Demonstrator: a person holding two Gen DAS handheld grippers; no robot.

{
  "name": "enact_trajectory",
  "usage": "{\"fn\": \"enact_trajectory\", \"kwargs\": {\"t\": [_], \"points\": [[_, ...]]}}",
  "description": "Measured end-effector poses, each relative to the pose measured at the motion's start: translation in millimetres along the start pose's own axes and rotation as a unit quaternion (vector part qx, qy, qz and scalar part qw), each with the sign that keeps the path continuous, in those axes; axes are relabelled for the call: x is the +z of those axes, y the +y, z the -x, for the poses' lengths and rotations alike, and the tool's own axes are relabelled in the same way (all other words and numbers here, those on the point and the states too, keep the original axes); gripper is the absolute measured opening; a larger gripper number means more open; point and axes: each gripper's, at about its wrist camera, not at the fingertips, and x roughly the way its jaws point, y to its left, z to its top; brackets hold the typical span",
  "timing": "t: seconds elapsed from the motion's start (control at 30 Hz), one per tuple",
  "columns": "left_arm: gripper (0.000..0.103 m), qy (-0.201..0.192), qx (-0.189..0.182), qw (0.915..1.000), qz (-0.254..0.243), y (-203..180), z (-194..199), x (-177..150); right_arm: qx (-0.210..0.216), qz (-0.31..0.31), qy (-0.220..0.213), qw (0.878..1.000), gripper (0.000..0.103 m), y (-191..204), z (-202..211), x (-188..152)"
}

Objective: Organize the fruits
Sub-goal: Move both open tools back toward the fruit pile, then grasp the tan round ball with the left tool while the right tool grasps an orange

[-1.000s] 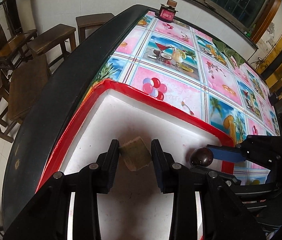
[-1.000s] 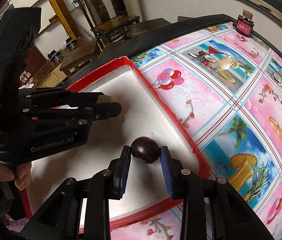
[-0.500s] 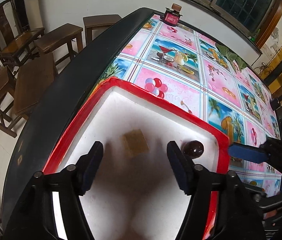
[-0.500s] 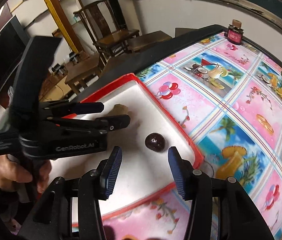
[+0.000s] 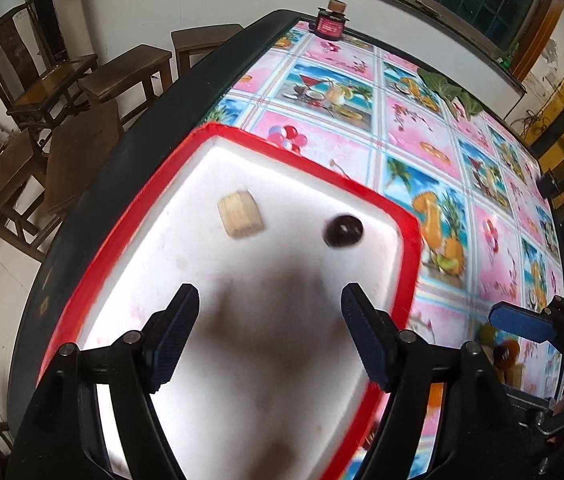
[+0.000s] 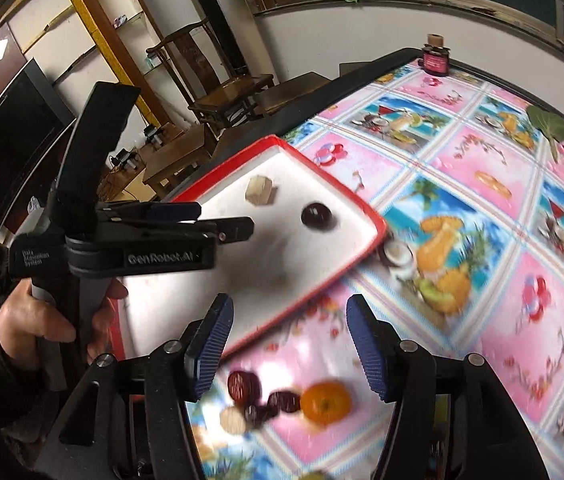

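Observation:
A red-rimmed white tray (image 5: 305, 164) (image 6: 337, 188) sits at the table's corner. In it lie a tan cube-shaped piece (image 5: 240, 214) (image 6: 258, 189) and a dark round fruit (image 5: 343, 231) (image 6: 316, 215), apart from each other. My left gripper (image 5: 270, 328) (image 6: 222, 222) is open and empty, raised over the near part of the tray. My right gripper (image 6: 287, 344) is open and empty, above the tablecloth beside the tray. Below it lie an orange (image 6: 325, 402), dark red fruits (image 6: 244, 386) and a pale piece (image 6: 233, 420), blurred.
A colourful fruit-print tablecloth (image 5: 413, 128) (image 6: 481, 168) covers the black-edged table. A small dark red jar (image 5: 330, 20) (image 6: 435, 56) stands at the far edge. Wooden chairs and stools (image 5: 82, 80) stand left of the table.
Both grippers opened, let go of the tan piece and the dark fruit in the tray, and pulled back and up. The right gripper now hovers over the loose fruits beside the tray.

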Motion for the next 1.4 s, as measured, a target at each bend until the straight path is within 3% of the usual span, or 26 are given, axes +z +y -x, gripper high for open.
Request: {"fn": "enact_trajectory", "kwargs": {"t": [0.7, 0.97, 1.4], "points": [[0.074, 0.007, -0.015, 0.9992, -0.035, -45.5, 51.1, -94.8, -0.015, -0.040, 0.040, 0.998, 0.061, -30.7, 55.8, -115.5], [0.074, 0.040, -0.023, 0.9974, -0.056, -63.2, 49.8, -125.5, 0.011, -0.044, 0.072, 0.996, 0.059, -33.7, 57.4, -135.6], [0.074, 0.070, -0.026, 0.9955, -0.058, -70.8, 35.3, -139.7, -0.018, -0.057, 0.091, 0.994, 0.054, -54.5, 66.7, -146.7]]}}
